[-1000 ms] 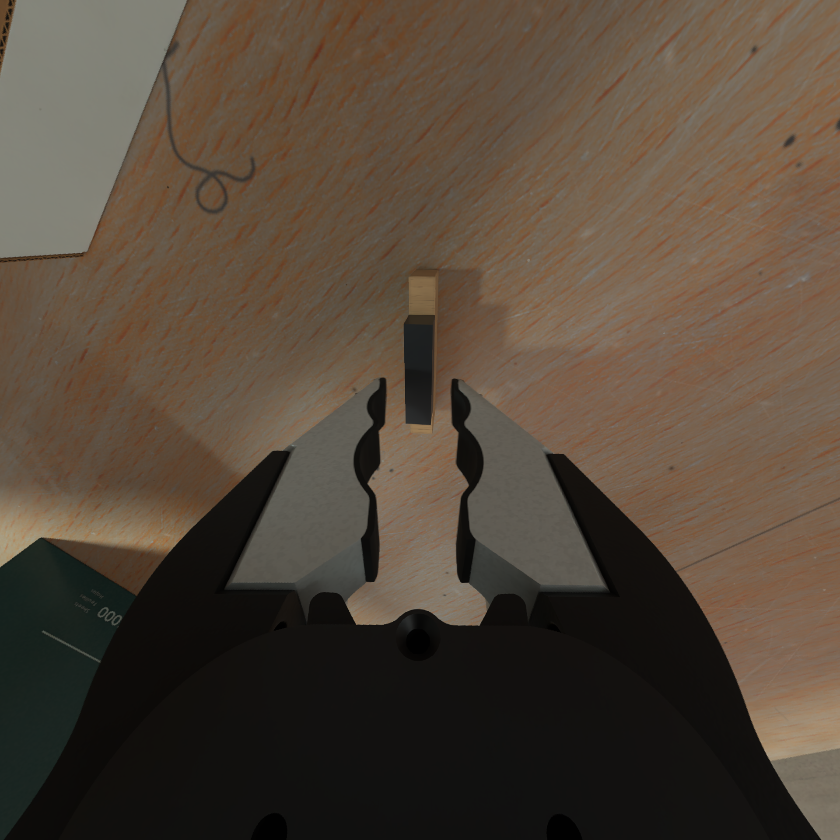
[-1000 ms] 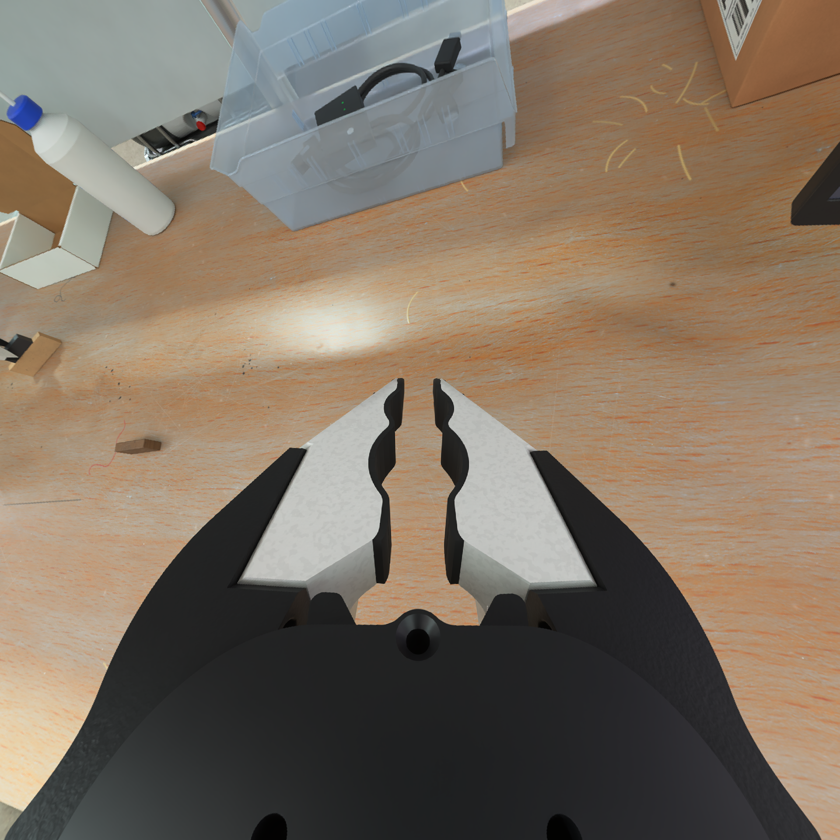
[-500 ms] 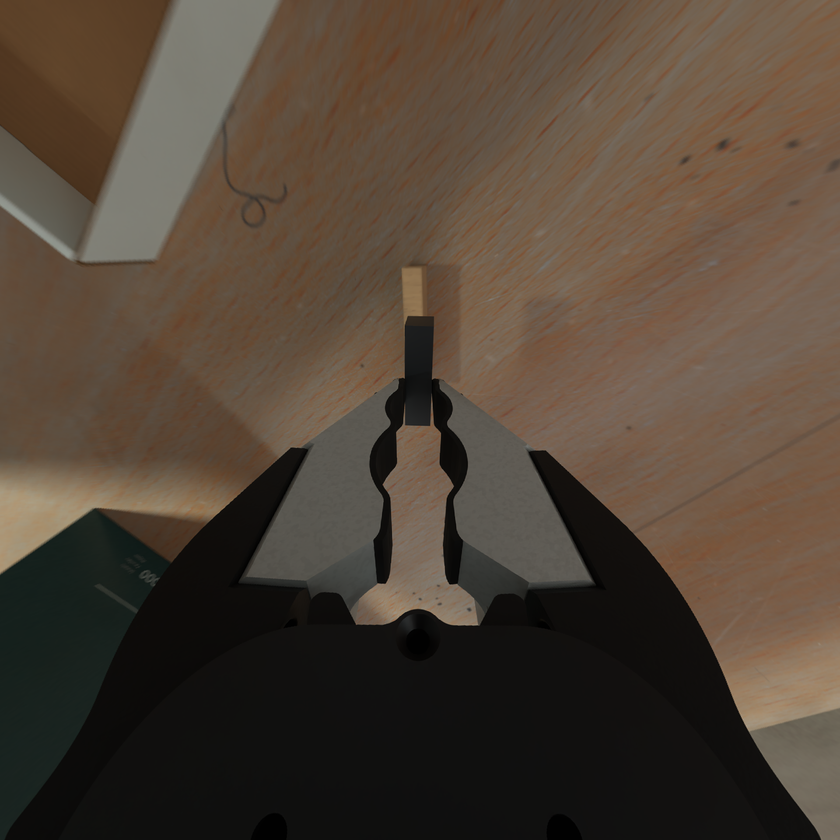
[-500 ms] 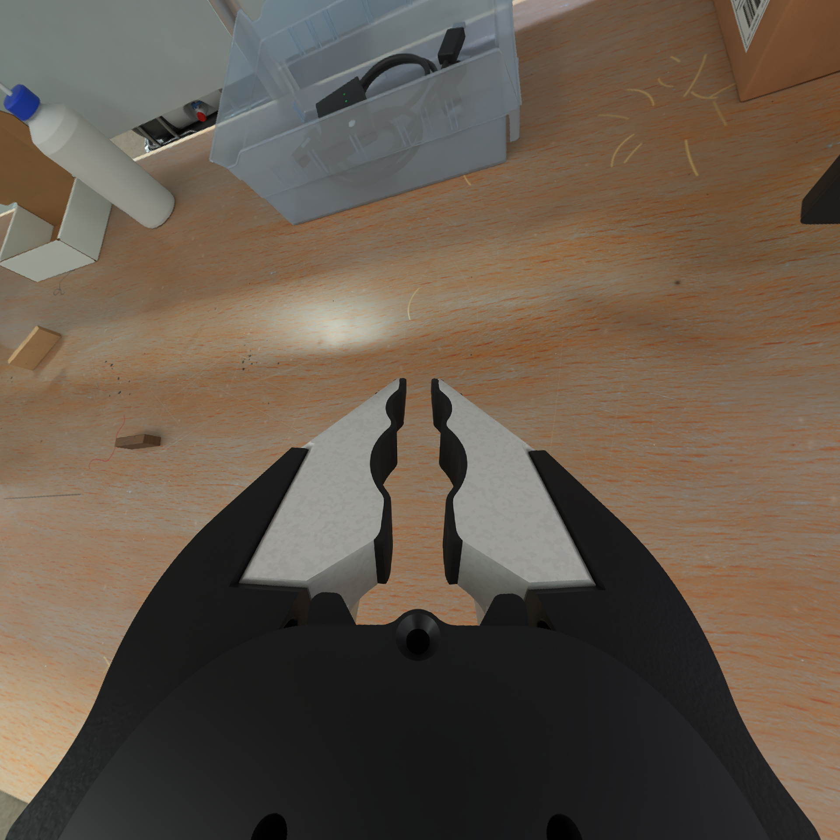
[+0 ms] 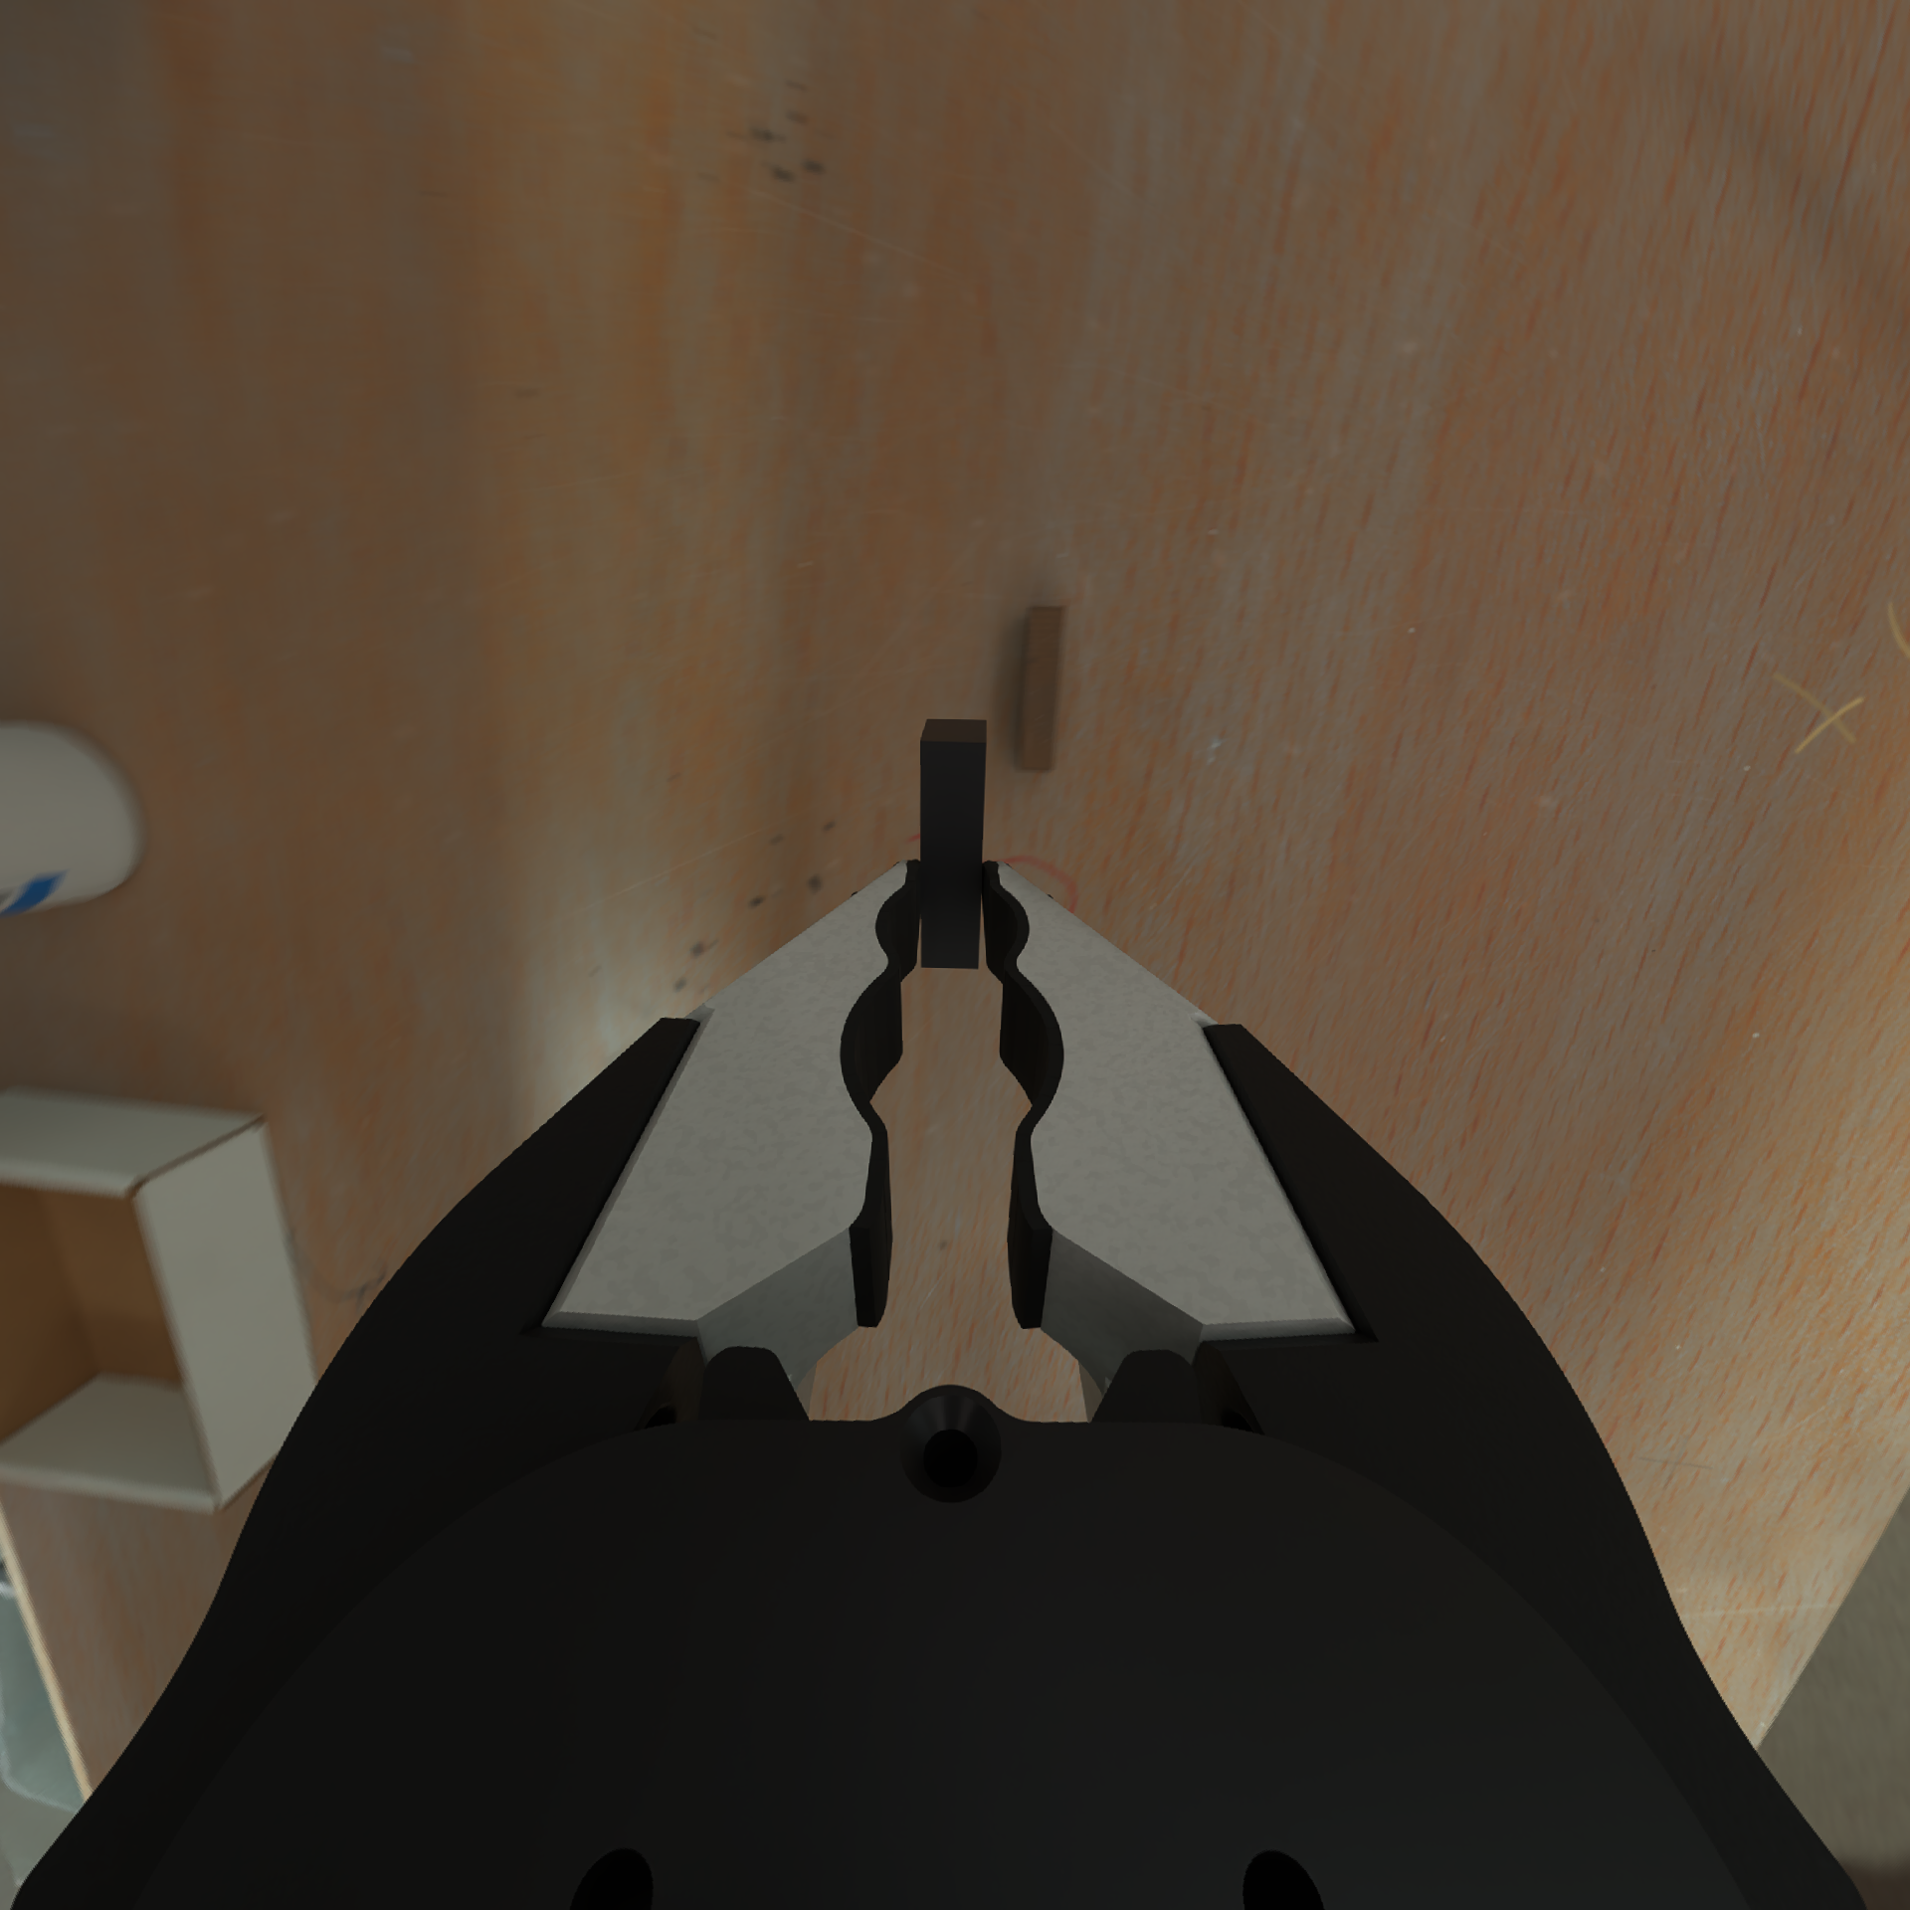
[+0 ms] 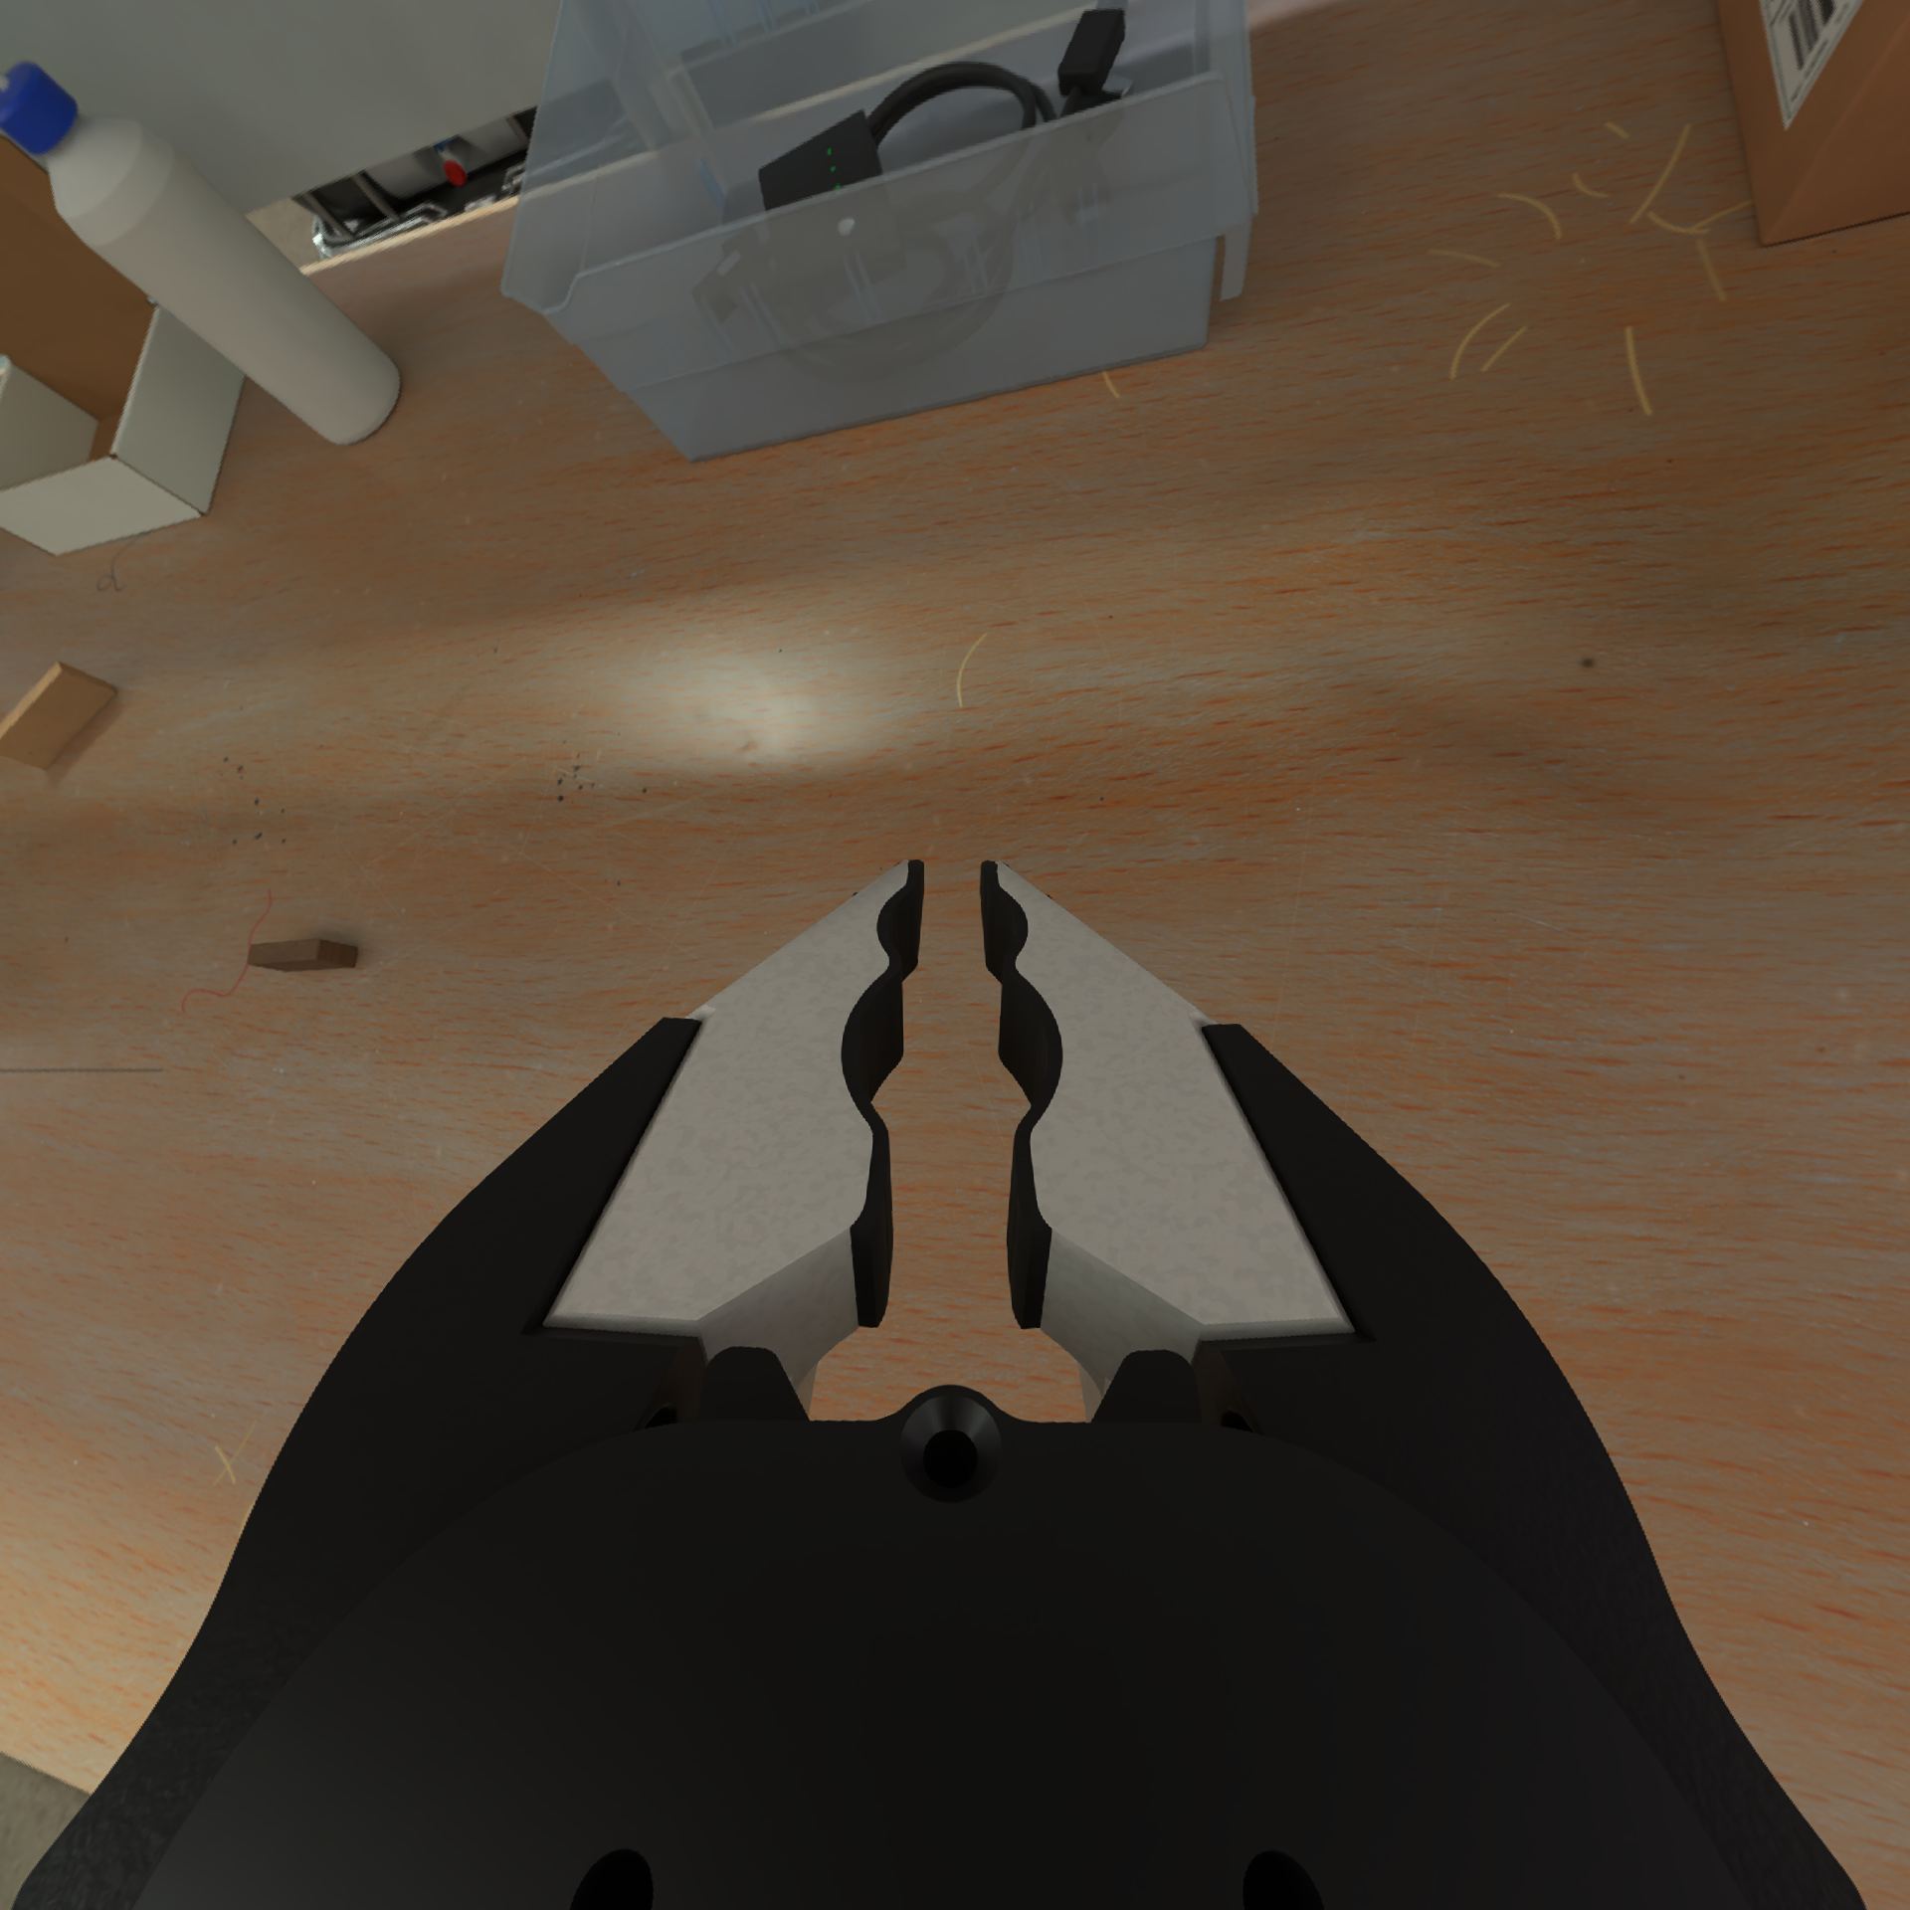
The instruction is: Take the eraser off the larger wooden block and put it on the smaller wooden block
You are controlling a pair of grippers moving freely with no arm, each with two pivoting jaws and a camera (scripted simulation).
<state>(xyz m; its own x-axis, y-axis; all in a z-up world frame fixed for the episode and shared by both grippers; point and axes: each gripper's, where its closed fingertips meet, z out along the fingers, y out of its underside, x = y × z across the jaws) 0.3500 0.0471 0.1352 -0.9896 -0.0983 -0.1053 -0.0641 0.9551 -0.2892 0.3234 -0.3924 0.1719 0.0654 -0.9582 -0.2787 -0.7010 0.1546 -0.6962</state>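
The left gripper [image 5: 951, 879] clamps the black eraser [image 5: 952, 817] at its fingertips above the table [image 5: 1447, 517], just short of the small block [image 5: 1039, 687]. The right gripper [image 6: 951, 879], nearly closed, holds nothing; the large block [image 6: 52, 715] lies bare far left.

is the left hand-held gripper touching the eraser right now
Touching. The left wrist view shows the left hand-held gripper with both fingertips pressed against the sides of the black eraser, no gap on either side.
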